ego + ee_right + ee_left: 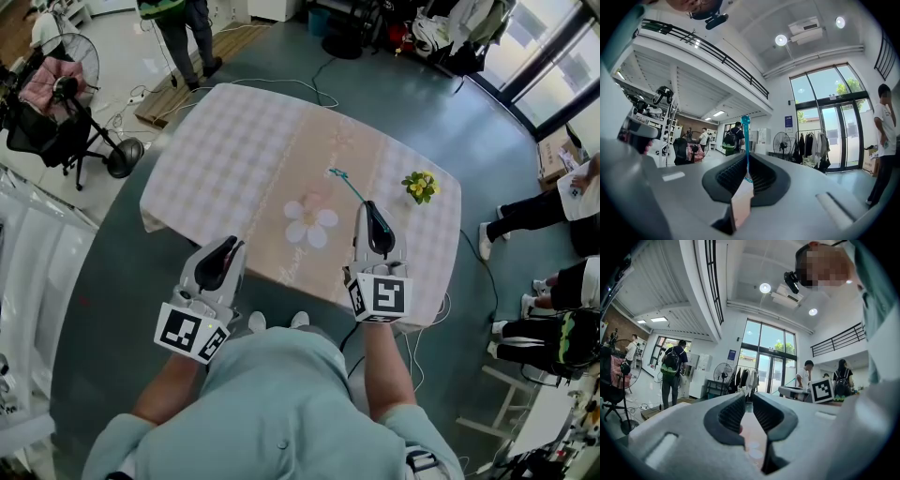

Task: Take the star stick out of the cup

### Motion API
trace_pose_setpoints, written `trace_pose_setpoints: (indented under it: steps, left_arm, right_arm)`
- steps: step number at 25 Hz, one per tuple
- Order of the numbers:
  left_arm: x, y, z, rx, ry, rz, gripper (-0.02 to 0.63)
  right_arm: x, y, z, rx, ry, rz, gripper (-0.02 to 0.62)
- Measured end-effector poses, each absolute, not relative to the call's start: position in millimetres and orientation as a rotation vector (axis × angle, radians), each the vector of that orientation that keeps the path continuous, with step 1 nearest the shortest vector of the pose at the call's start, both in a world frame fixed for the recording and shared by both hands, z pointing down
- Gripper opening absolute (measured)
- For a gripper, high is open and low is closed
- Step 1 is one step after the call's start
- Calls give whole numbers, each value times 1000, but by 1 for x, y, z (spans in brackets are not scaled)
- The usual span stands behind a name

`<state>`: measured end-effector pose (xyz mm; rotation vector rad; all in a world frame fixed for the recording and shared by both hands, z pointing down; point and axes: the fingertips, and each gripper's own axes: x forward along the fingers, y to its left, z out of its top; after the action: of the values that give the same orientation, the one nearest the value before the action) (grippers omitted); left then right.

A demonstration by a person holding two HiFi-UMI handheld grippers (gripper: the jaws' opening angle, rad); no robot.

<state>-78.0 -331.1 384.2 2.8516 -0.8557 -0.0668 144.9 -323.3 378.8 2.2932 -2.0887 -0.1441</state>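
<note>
Fingers on my right gripper (368,208) are pinching the thin blue-green star stick (351,187). It pokes out over the desk (234,150), near a little pot of yellow flowers (420,186). My left gripper (232,247) hangs by the desk's near edge, its fingers a little apart with nothing between them.

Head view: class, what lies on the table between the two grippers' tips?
A white flower shape on the tablecloth lies between the left gripper and the right gripper, which holds the star stick. The head view shows this.
</note>
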Motion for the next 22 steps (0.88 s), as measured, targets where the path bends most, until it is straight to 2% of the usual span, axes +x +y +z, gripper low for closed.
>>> trace_pose_setpoints:
  steps: [22]
  left_arm:
    - [-75,-328,382,2858,-847,-67,51]
  right_arm:
    - [148,-319,378,2299,-2091,-125,11]
